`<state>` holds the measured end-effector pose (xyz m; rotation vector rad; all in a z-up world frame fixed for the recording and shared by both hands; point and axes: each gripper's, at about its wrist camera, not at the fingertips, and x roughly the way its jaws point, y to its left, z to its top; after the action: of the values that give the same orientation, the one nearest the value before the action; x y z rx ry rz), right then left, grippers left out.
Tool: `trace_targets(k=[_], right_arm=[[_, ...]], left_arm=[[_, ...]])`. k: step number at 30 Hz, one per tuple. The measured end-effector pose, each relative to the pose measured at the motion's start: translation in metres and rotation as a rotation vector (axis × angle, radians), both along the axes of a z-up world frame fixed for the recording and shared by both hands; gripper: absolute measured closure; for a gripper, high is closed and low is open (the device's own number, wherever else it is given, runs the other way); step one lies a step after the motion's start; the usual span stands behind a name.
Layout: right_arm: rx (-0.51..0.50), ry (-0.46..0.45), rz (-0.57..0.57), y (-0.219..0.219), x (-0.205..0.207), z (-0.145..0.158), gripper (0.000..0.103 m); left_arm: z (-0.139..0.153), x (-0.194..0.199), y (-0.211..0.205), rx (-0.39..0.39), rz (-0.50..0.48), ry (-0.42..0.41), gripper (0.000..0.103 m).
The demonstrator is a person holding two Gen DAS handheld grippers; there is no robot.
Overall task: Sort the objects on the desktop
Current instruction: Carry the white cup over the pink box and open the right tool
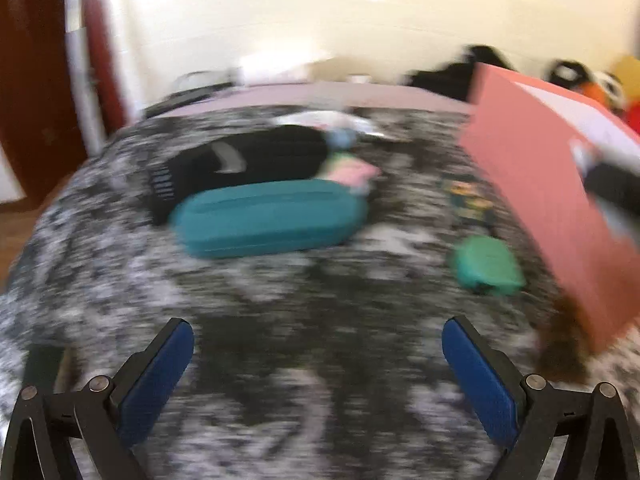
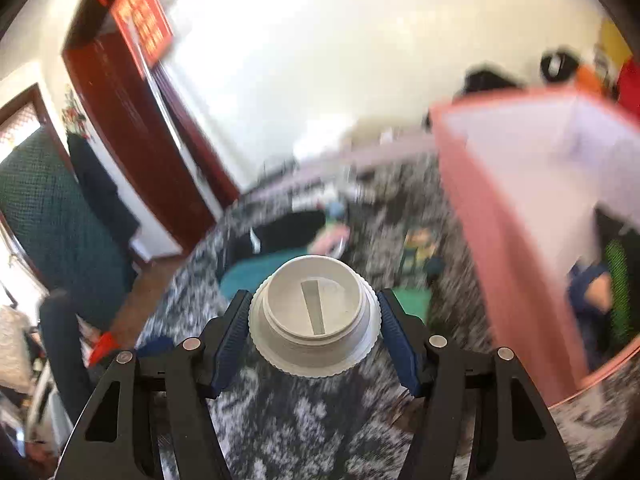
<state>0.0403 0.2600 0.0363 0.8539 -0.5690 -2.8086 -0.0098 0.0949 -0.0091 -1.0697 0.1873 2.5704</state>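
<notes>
Clearly mid-carry: the right gripper (image 2: pixel 314 330) clamped on a white round ribbed plastic cap with a slot across its face (image 2: pixel 314 312), raised above the black-and-white mottled tabletop (image 2: pixel 304 424) and touching nothing else. To the right, close by, the pink open-topped storage box with a pale lining (image 2: pixel 520 216), some dark and green items already inside though too blurred to name. The step in hand, by judgement: transport of the cap toward that box.

Meanwhile the left gripper (image 1: pixel 318 364) spread wide and empty, low over the tabletop (image 1: pixel 280 320), blue pads (image 1: pixel 478 376) well apart. Ahead of it, unsorted: a teal oblong zip case (image 1: pixel 268 220) lying against a black pouch with a white mark (image 1: pixel 240 164), a small green rounded-rectangular object (image 1: pixel 486 266) near the box wall (image 1: pixel 532 200), and a small patterned yellow-and-dark item (image 1: pixel 466 196) beyond it. Pink and pale-blue bits behind the teal case too smeared to identify.

Next, most likely: a swing rightward over the pink rim, cap high enough to clear the wall, then release above the interior. For the idle side, probably a reach for the teal case or the green piece.
</notes>
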Motion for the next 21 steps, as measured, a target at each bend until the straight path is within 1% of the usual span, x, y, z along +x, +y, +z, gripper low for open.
trace_targets(k=[2, 4, 6, 7, 9, 11, 16, 17, 18, 19, 20, 21], right_arm=[[0.024, 0.051, -0.035, 0.003, 0.01, 0.012, 0.037], [0.02, 0.066, -0.048, 0.008, 0.017, 0.018, 0.037], [0.0, 0.069, -0.051, 0.016, 0.023, 0.021, 0.037], [-0.005, 0.068, -0.053, 0.02, 0.026, 0.022, 0.037], [-0.003, 0.07, -0.062, 0.026, 0.033, 0.025, 0.037], [0.001, 0.073, -0.071, 0.033, 0.039, 0.028, 0.037], [-0.005, 0.107, -0.105, 0.056, 0.057, 0.04, 0.037], [-0.005, 0.112, -0.111, 0.062, 0.06, 0.043, 0.037], [-0.005, 0.121, -0.124, 0.068, 0.064, 0.045, 0.037], [-0.007, 0.125, -0.135, 0.073, 0.067, 0.048, 0.037], [-0.009, 0.13, -0.146, 0.079, 0.07, 0.05, 0.037], [-0.011, 0.132, -0.154, 0.086, 0.072, 0.051, 0.037]], left_arm=[[-0.003, 0.008, 0.024, -0.009, -0.103, 0.009, 0.001], [-0.009, 0.018, 0.045, -0.013, -0.199, 0.004, 0.001], [-0.018, 0.029, 0.068, -0.031, -0.283, 0.01, 0.007], [-0.021, 0.032, 0.078, -0.042, -0.313, 0.017, 0.009], [-0.028, 0.039, 0.096, -0.065, -0.366, 0.032, 0.013], [-0.036, 0.04, 0.114, -0.079, -0.403, 0.03, 0.014], [-0.052, 0.028, 0.141, -0.045, -0.442, -0.035, 0.014], [-0.056, 0.026, 0.146, -0.05, -0.444, -0.049, 0.022], [-0.06, 0.024, 0.149, -0.05, -0.455, -0.071, 0.048], [-0.065, 0.023, 0.151, -0.048, -0.469, -0.096, 0.061], [-0.065, 0.022, 0.152, -0.038, -0.472, -0.102, 0.07], [-0.062, 0.022, 0.151, -0.028, -0.469, -0.098, 0.084]])
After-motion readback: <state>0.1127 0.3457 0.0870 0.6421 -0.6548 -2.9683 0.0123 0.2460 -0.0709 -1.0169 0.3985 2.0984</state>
